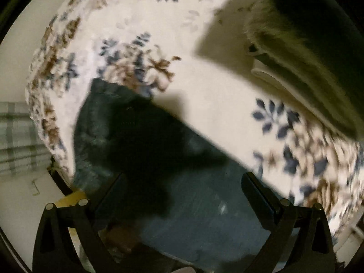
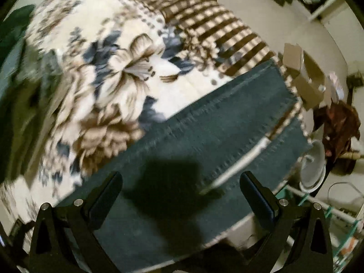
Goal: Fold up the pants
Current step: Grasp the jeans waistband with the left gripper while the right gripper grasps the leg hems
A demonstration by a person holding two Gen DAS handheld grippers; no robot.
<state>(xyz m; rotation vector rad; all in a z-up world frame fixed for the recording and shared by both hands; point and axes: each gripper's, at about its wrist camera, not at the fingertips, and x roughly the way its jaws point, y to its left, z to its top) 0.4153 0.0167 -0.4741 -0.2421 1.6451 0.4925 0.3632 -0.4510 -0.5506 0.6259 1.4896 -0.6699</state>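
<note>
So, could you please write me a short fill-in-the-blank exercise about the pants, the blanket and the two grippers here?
1. The dark pants lie on a blanket printed with a ____ pattern.
2. The left gripper hovers over the pants with its jaws ____.
3. The right gripper grips ____ between its fingers.
4. In the right wrist view, the legs end near the blanket's ____-patterned border.

Missing words: floral; open; nothing; checked

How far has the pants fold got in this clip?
Done: the dark pants lie flat on the floral blanket, legs extended, seemingly unfolded. In hand: nothing; left gripper and right gripper hang open above the fabric. Left: every fold.
</note>
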